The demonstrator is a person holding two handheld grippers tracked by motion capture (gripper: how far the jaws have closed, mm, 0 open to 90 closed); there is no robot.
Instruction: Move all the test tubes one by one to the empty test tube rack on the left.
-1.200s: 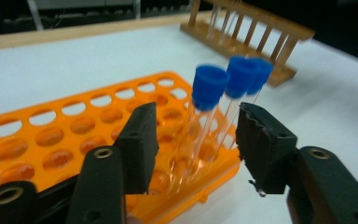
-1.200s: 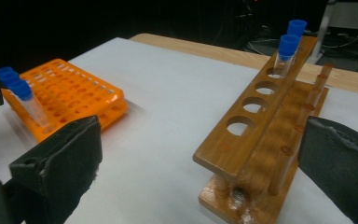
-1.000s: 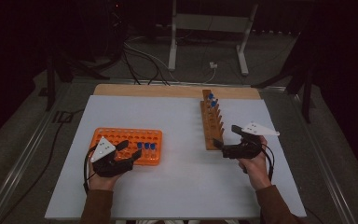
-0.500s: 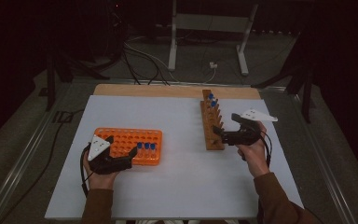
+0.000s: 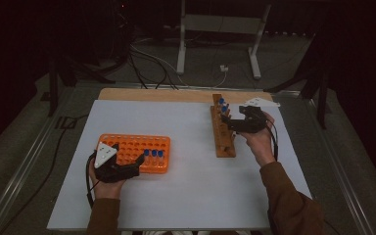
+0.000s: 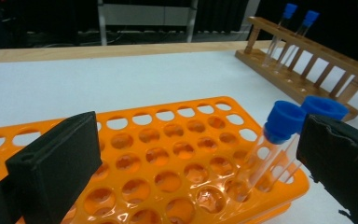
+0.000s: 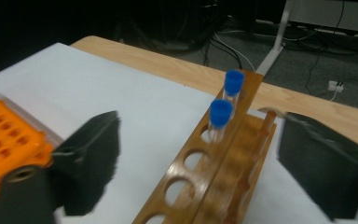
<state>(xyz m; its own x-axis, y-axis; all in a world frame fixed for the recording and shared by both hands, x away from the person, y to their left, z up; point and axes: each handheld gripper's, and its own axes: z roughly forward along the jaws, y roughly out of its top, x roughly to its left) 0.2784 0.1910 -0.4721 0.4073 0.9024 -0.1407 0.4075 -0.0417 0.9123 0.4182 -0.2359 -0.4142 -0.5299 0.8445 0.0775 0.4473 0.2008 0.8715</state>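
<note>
An orange tube rack (image 5: pixel 132 146) lies at the left of the white table, with blue-capped tubes (image 5: pixel 152 154) standing at its right end. My left gripper (image 5: pixel 128 153) rests over the rack's near edge. Its jaws have just been opening and stand wide in the left gripper view (image 6: pixel 196 172), the two tubes (image 6: pixel 279 140) free beside the right jaw. A wooden rack (image 5: pixel 223 134) at the right holds two blue-capped tubes (image 7: pixel 226 100) at its far end. My right gripper (image 5: pixel 231 121) reaches at that rack. Its jaws (image 7: pixel 200 158) have just been closing, apart and pressing on nothing.
The white table top (image 5: pixel 186 196) sits on a wooden board (image 5: pixel 152 94) whose far edge shows. Several holes of the wooden rack (image 7: pixel 182 191) are unfilled. Cables and a metal stand's feet (image 5: pixel 215 68) lie on the dark floor behind.
My right hand has moved away from me along the wooden rack, towards its far end with the two tubes. My left hand has stayed at the orange rack.
</note>
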